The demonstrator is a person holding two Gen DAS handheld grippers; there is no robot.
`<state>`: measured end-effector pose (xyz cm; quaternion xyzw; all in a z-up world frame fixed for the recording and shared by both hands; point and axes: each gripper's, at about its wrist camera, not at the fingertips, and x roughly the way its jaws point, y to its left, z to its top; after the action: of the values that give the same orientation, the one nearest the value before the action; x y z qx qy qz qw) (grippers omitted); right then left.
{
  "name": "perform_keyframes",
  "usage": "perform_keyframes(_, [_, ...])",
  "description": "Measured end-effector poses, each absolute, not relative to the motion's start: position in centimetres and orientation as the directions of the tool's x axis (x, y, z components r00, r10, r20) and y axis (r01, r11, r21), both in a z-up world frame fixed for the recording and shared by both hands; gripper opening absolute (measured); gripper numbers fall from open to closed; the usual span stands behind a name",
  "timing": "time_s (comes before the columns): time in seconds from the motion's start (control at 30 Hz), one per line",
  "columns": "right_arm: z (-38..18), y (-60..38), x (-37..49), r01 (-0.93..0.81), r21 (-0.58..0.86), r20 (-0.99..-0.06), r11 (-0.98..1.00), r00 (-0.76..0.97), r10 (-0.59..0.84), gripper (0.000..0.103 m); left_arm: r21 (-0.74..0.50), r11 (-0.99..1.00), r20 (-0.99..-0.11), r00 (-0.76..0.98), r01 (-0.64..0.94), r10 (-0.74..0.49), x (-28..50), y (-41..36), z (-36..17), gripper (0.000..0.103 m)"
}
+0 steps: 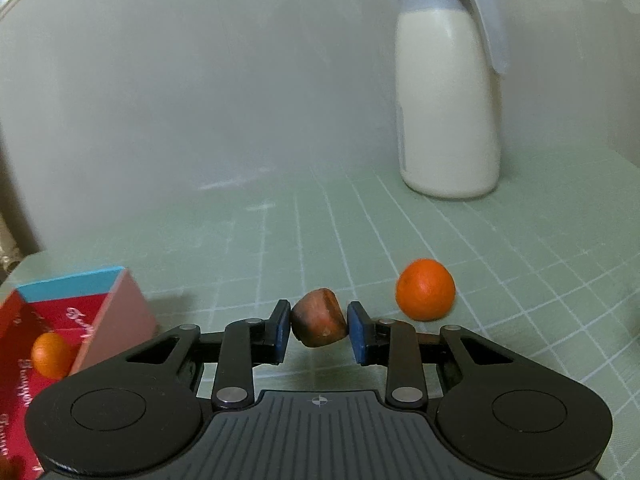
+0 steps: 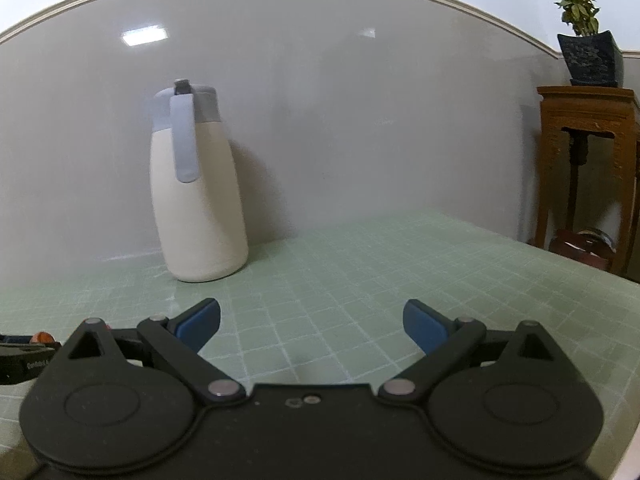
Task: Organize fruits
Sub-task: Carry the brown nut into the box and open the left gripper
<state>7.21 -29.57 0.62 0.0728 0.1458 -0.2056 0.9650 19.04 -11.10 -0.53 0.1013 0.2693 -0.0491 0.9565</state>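
Left gripper [image 1: 319, 328] clamped on a small reddish-brown fruit [image 1: 319, 323], blue pads [image 1: 282, 330] pressing it from both sides, fruit sits right at the fingertips just over the green grid mat on the table [image 1: 500, 264]; can't tell if it's lifted or touching the mat. Red box [image 1: 60, 320] with blue rim at lower left of the left wrist view, a small orange [image 1: 50, 355] inside it, partly hidden by the gripper body. Second orange [image 1: 425, 289] loose on the mat just to the right of the held fruit, not touching it. Further back, cream thermos jug [image 1: 448, 120] with grey lid and handle stands upright near the pale wall. Right gripper [image 2: 312, 326] spread wide, nothing between its fingers, hovering above bare mat. In the right wrist view the same jug [image 2: 200, 200] stands ahead on the left against the wall, a bit of the left gripper visible at the far left edge. Beyond the table edge on the right, a wooden stand [image 2: 584, 152] with a potted plant [image 2: 588, 48] on top.
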Motion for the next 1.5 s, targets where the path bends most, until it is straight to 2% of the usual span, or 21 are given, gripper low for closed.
perform_keyframes(0.33, [1.0,-25.6,8.3,0.307,0.056,-0.309,0.95,0.91,-0.276,0.098,0.186,0.981,-0.466,0.884,0.048,0.045,15.6,-7.1,1.7,0.031])
perform_keyframes(0.7, [1.0,-18.5,9.4,0.09,0.034,-0.307,0.995,0.949,-0.075,0.098,0.197,0.971,-0.423,0.881,-0.138,0.211,12.8,0.7,2.7,0.031])
perform_keyframes(1.07, [0.5,-11.4,10.7,-0.111,0.01,-0.324,0.994,0.94,0.108,0.098,0.186,0.938,-0.468,0.814,-0.291,0.345,11.4,8.2,1.3,0.031])
perform_keyframes(1.5, [0.2,-7.7,10.9,-0.232,0.002,-0.328,0.973,0.919,0.22,0.098,0.117,0.937,-0.527,0.779,-0.328,0.338,10.5,10.8,0.4,0.031])
